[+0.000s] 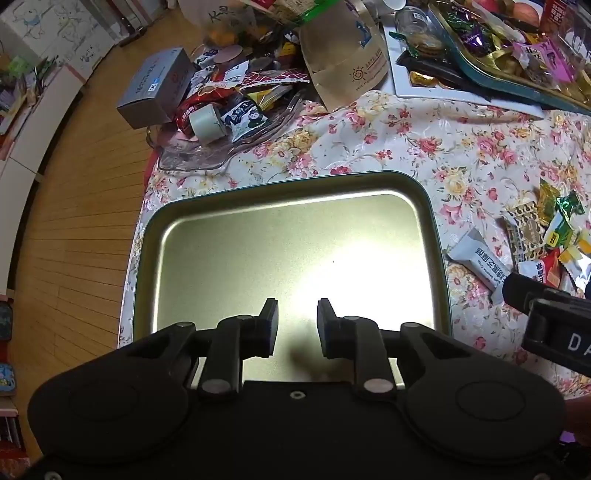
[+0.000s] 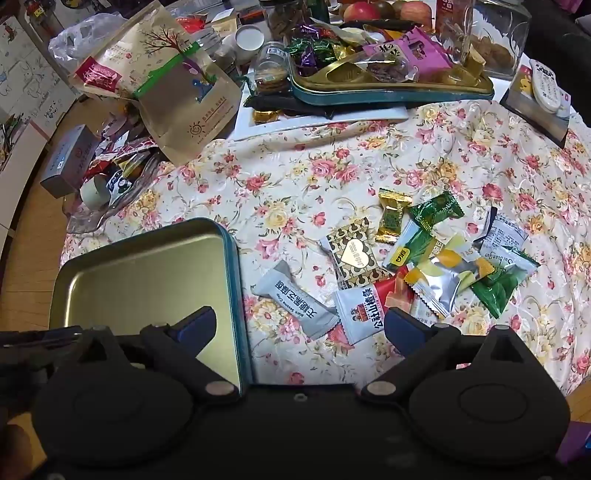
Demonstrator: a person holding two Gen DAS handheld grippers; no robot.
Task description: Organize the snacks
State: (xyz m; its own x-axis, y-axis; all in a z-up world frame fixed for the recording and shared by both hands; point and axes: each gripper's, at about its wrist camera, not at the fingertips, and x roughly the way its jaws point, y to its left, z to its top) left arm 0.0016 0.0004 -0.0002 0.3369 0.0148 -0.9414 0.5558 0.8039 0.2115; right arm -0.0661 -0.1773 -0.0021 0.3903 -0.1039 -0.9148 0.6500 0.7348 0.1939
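Glossy foil wrappers (image 2: pixel 424 266) overlap right of the empty tin (image 2: pixel 147 280), so the wide right tool (image 2: pixel 299 325) may snag two. Left tool (image 1: pixel 297 325), half-open w/ nothing held, hangs over the tin & could block drops.

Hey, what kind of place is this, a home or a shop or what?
Most likely a home, at a dining or living-room table: a floral tablecloth strewn with wrapped snacks, a wooden floor, apples and a remote at the far end.
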